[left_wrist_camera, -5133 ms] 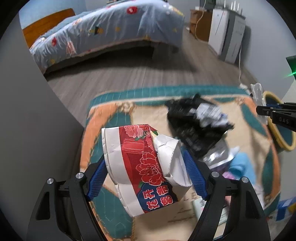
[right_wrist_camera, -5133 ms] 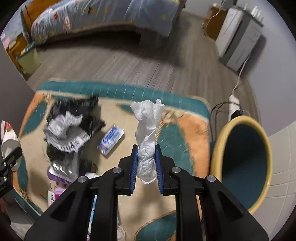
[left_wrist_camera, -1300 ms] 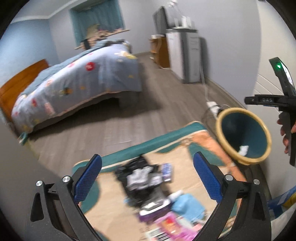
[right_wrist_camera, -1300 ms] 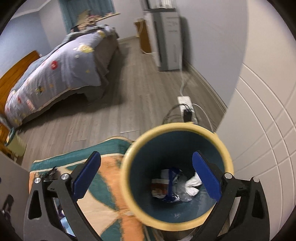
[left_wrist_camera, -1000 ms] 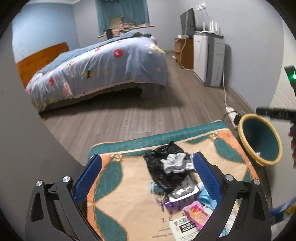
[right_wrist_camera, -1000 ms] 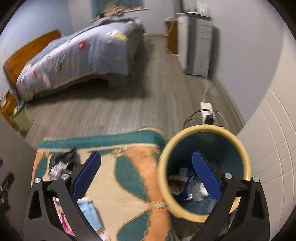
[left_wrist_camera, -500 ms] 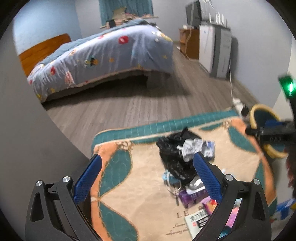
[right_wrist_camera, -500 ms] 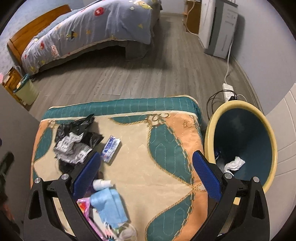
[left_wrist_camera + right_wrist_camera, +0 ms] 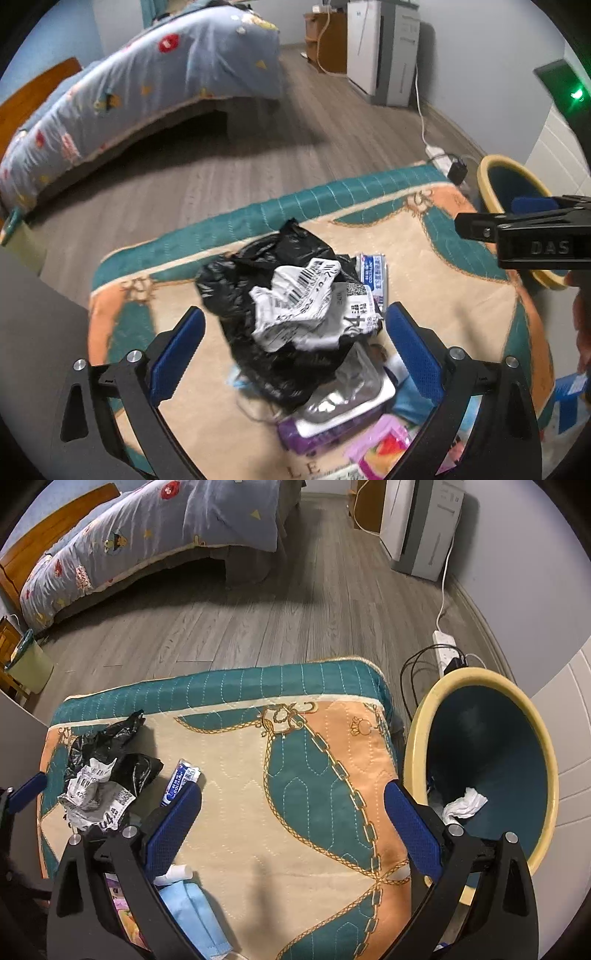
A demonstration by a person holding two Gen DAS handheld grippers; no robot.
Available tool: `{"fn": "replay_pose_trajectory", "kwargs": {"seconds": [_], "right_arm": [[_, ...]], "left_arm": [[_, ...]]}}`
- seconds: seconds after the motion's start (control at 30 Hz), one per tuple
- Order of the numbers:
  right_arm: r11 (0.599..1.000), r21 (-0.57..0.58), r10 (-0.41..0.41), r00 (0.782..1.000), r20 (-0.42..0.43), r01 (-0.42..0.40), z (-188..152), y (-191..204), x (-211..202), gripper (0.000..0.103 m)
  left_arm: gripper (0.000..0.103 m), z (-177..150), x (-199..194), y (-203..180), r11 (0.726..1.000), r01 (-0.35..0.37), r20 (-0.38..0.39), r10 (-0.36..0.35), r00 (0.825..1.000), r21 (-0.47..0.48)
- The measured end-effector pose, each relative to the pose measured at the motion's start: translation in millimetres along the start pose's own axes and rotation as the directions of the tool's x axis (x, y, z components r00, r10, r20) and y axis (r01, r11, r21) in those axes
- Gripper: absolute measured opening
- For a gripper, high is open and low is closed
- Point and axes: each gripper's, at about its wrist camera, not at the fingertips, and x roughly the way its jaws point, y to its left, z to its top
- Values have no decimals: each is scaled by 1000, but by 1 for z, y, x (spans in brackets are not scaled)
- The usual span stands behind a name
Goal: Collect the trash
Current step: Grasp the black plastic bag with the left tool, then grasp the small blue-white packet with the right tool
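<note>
Bed (image 9: 140, 74) far left; patterned mat (image 9: 295, 775) on wood floor. Bin (image 9: 480, 768) right of mat holds white tissue (image 9: 463, 806). My left tongs (image 9: 295, 343), wide open and empty, straddle black bag (image 9: 266, 280). Right tongs (image 9: 291, 812) wide open, empty.

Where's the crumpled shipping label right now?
In the left wrist view the crumpled shipping label lies on top of the black plastic bag, centred ahead of the open left gripper, on the mat.
</note>
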Motion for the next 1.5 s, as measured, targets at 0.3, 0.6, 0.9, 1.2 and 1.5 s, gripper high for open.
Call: {"fn": "replay_pose_trajectory", "kwargs": {"seconds": [0.3,0.6,0.9,1.2,1.5], "right_arm": [[1000,-9,-2,1000,-13,2,0,13,15,97],[998,-65,23,999,-35,-26,-2,55,28,97],[995,-75,51,995,-87,-58,-3,86,51,76],[988,-146,34,989,-141,-55,-7,102,61,26],[986,-150,64,995,-78,-75,-1,85,20,20]], "left_arm": [[68,-9,10,7,998,45,-62,-43,997,31],[38,-26,1,49,1000,15,-85,-15,996,-9],[38,-30,-12,94,991,-37,-40,32,999,-130],[38,-35,-12,96,995,-49,-44,45,998,-82],[38,-25,-31,84,996,-56,6,57,998,-73]]}}
